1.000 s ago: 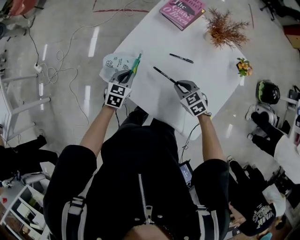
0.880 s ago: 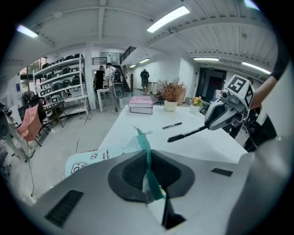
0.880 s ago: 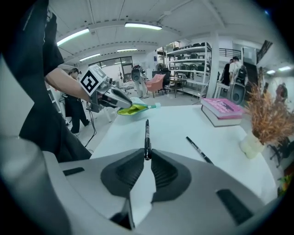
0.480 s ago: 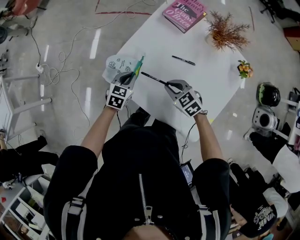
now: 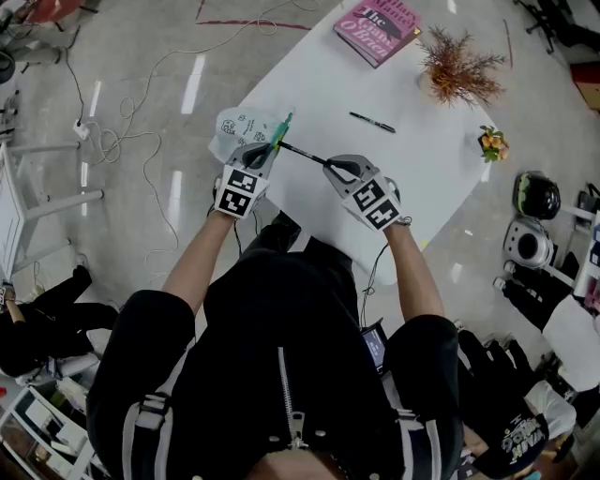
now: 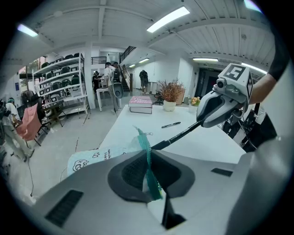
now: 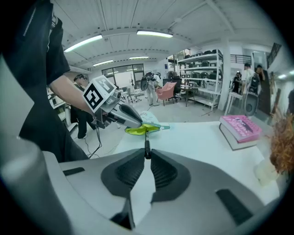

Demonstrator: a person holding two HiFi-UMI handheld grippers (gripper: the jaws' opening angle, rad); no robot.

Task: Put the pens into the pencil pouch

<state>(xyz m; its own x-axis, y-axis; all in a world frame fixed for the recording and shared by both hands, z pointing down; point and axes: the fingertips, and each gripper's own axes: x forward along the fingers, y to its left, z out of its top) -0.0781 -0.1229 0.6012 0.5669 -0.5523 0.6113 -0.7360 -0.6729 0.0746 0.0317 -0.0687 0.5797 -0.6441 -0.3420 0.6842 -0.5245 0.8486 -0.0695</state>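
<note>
With the left gripper [image 5: 265, 150] clamped on the teal zipper edge of the pale printed fabric pouch [image 5: 234, 127], the right gripper [image 5: 336, 167] pinches a slim black pen [image 5: 302, 153] at its mouth, seemingly not yet inside, while a second black pen [image 5: 372, 122] waits on the white surface [image 5: 412, 178].

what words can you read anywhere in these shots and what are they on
"The", then what looks like "Ocean": cover of the pink book; the word between them is too blurred to read.
Print on the pencil pouch: small lettering beside doodles, too small to read.
</note>
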